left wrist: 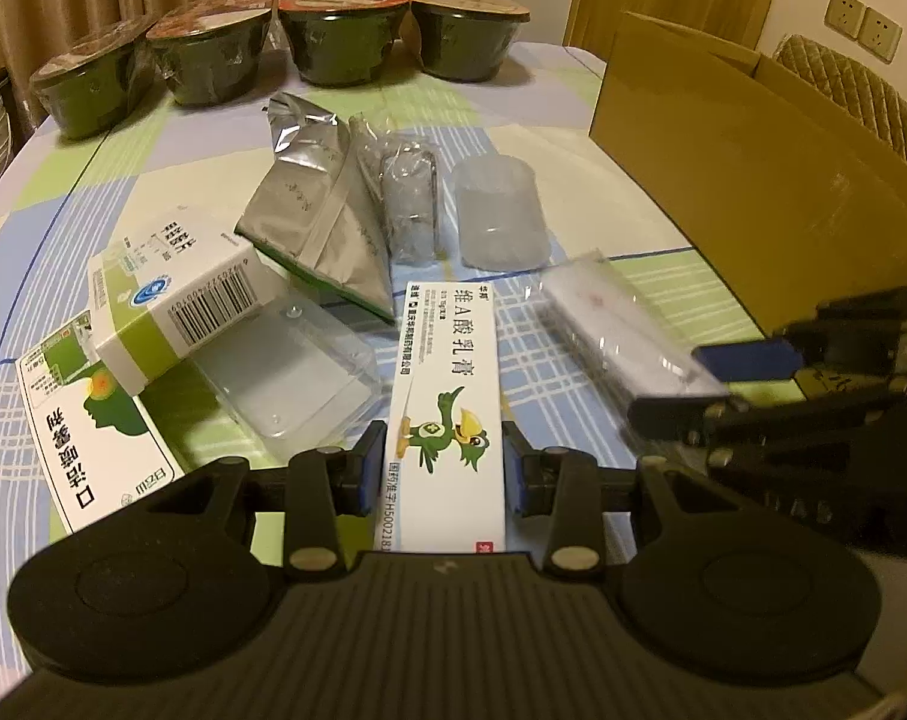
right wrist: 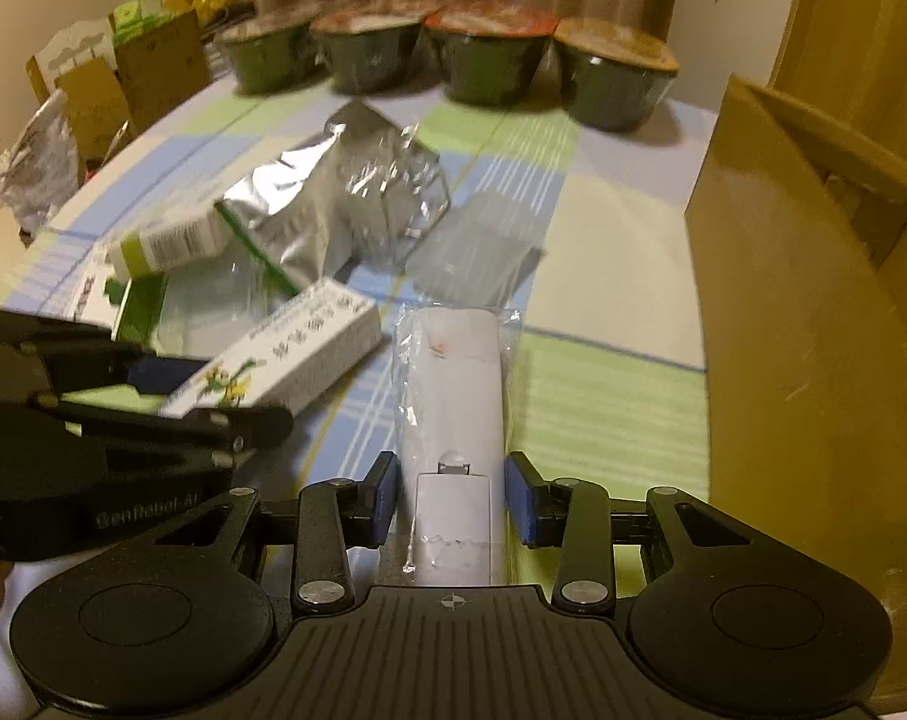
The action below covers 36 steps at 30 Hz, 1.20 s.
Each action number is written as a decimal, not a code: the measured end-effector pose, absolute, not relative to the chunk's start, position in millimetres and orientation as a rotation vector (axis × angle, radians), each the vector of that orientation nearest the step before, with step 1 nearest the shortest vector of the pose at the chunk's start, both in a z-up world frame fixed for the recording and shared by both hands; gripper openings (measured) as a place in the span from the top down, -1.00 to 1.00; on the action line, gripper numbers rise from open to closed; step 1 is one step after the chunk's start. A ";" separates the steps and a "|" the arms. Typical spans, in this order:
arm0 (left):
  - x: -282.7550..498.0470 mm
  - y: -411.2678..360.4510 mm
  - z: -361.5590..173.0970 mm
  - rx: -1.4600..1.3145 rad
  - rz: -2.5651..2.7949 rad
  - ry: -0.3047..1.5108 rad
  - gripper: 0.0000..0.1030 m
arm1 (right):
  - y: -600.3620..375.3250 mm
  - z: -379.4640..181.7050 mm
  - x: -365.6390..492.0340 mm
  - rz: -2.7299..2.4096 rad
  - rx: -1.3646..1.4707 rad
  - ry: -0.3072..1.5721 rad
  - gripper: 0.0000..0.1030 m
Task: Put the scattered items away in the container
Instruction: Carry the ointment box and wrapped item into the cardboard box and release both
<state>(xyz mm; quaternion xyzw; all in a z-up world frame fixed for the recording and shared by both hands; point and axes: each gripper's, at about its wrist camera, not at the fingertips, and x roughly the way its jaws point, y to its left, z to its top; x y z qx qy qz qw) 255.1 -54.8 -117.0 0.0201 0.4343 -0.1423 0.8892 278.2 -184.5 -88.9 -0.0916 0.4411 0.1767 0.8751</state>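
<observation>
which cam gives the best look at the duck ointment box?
Left wrist. The ointment box lies lengthwise between the left claw pads, top face and duck print sharp. Right wrist shows the same box only obliquely at left, blurred, its near end hidden by the left claw.

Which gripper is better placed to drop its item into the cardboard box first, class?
Right. The right gripper, straddling the wrapped white device, is right beside the cardboard box; the left gripper, around the ointment box, sits farther away.
</observation>
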 end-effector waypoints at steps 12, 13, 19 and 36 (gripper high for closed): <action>252.7 -69.5 -96.6 0.054 -0.344 0.862 0.36 | -199.5 -50.6 283.7 0.298 -0.155 0.801 0.21; 252.4 -70.2 -94.8 0.053 -0.347 0.857 0.36 | -201.4 -46.3 284.2 0.294 -0.147 0.790 0.21; 251.5 -76.2 -92.3 0.056 -0.360 0.856 0.36 | -209.7 -30.9 282.7 0.274 -0.123 0.750 0.21; 238.3 -103.2 -28.1 0.055 -0.418 0.685 0.36 | -285.9 28.7 271.1 0.048 -0.035 0.575 0.21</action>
